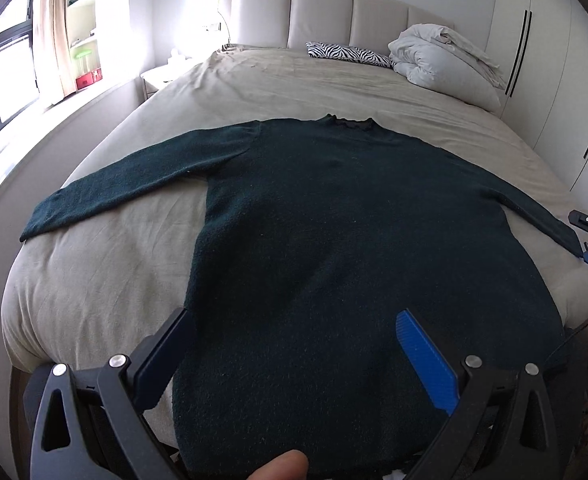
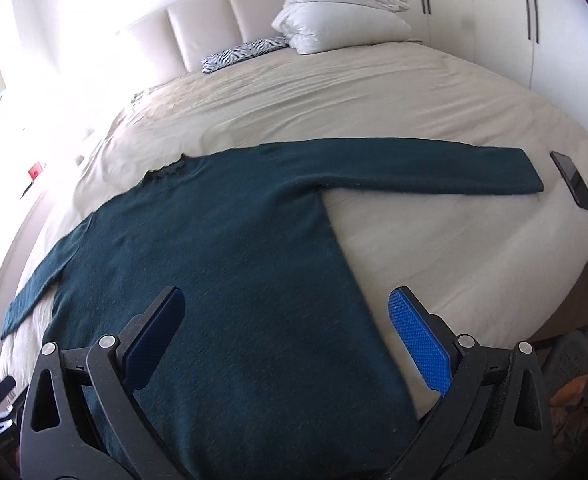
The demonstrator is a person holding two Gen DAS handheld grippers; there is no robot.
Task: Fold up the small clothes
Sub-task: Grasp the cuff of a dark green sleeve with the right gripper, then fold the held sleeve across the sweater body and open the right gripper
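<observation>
- Here, a dark green sweater (image 1: 334, 216) lies flat on the bed (image 1: 253, 80), both sleeves stretched out sideways, collar toward the headboard (image 1: 322, 12).
- The left gripper (image 1: 294, 344) hangs over the hem, jaws spread wide, holding nothing.
- The right gripper (image 2: 285, 328) hangs above the sweater's right edge, jaws also spread.
- A phone (image 2: 573, 180) rests just beyond the right cuff.
- A folded duvet (image 2: 334, 12) sits by the headboard.

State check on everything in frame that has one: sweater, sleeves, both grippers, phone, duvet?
sweater: spread flat on the bed, unfolded
left sleeve: extended outward
right sleeve: extended outward
left gripper: open, empty
right gripper: open, empty
phone: flat, screen dark
duvet: bundled by the headboard
</observation>
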